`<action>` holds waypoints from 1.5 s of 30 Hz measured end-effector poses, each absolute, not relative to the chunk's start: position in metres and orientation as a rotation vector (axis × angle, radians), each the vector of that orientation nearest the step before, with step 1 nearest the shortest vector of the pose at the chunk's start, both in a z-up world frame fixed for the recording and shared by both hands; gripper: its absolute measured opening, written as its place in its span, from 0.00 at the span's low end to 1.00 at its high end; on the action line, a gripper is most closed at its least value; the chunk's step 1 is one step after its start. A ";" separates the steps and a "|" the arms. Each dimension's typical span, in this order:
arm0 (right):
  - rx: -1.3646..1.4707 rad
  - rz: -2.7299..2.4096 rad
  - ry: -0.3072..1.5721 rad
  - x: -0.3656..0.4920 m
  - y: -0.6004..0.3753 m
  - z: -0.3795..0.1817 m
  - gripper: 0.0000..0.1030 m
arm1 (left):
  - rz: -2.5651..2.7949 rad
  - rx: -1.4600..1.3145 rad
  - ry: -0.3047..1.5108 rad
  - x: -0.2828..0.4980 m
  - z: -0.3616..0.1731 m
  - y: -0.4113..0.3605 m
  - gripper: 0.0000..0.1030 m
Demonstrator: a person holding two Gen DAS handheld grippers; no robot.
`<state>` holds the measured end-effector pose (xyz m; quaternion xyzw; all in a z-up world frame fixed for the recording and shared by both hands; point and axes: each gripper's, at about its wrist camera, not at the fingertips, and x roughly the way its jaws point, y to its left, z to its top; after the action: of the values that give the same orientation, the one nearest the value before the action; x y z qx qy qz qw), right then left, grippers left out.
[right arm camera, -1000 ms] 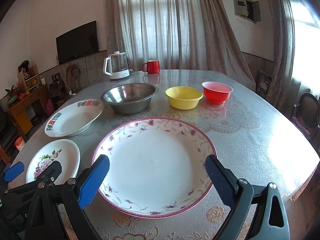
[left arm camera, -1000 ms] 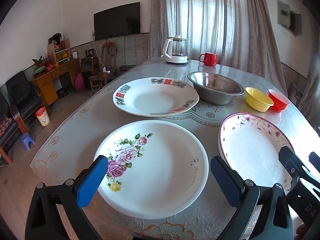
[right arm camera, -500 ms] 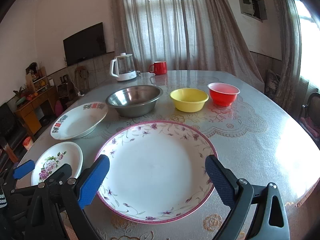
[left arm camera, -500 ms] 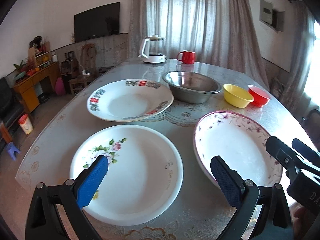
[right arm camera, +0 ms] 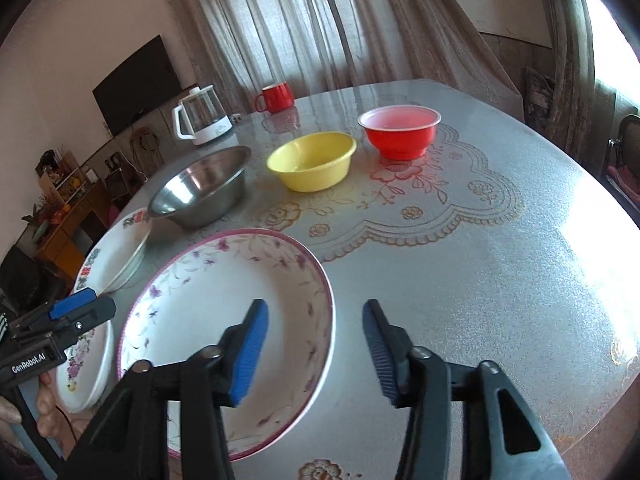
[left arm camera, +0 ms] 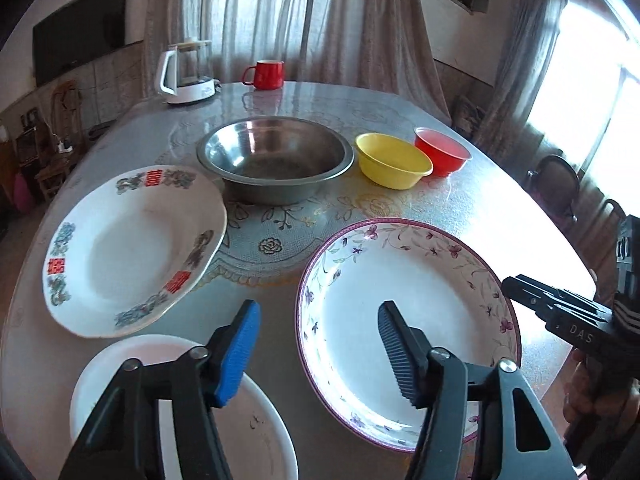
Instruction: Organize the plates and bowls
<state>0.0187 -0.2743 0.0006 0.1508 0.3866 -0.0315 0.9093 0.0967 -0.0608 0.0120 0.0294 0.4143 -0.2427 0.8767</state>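
Observation:
The purple-rimmed flowered plate (left arm camera: 408,308) (right arm camera: 224,308) lies flat on the table's near side. My left gripper (left arm camera: 316,320) hovers over its left rim, jaws closing, the rim between the blue pads but untouched. My right gripper (right arm camera: 315,312) straddles the plate's right rim, jaws also closing, pads clear of it. A white rose plate (left arm camera: 260,432) (right arm camera: 86,376) sits under the left gripper. A white plate with red and blue marks (left arm camera: 128,248) lies further left. Behind stand a steel bowl (left arm camera: 276,160), a yellow bowl (left arm camera: 392,160) and a red bowl (left arm camera: 440,148).
A white kettle (left arm camera: 184,72) and a red mug (left arm camera: 266,74) stand at the table's far end, before the curtains. The glass-topped table (right arm camera: 480,260) ends close on the right. Chairs stand beyond that edge. A hand grips each tool's handle.
Both grippers swung right and dipped toward the purple-rimmed plate. The left one left the rose plate for the purple plate's left rim. Both pairs of jaws have narrowed.

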 end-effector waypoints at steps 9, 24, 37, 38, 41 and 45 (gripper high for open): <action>0.355 0.004 0.905 0.031 -0.280 -0.026 0.28 | -0.535 0.200 0.988 0.124 -0.016 -0.081 0.24; 0.209 0.034 0.888 0.031 -0.271 -0.029 0.14 | -0.518 0.244 0.950 0.128 -0.025 -0.085 0.17; 0.256 0.043 0.871 0.036 -0.277 -0.029 0.12 | -0.491 0.150 0.975 0.131 -0.024 -0.081 0.17; 0.258 0.045 0.870 0.037 -0.277 -0.029 0.12 | -0.485 0.140 0.980 0.131 -0.024 -0.080 0.17; 0.258 0.046 0.865 0.038 -0.277 -0.028 0.12 | -0.462 0.098 0.972 0.128 -0.020 -0.077 0.17; 0.261 0.074 0.868 0.037 -0.280 -0.029 0.12 | -0.438 0.123 0.963 0.125 -0.025 -0.082 0.17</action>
<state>0.0367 -0.2803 -0.0291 0.1262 0.4190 0.0358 0.8985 0.1249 -0.0820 -0.0248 0.0586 0.4591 -0.2088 0.8615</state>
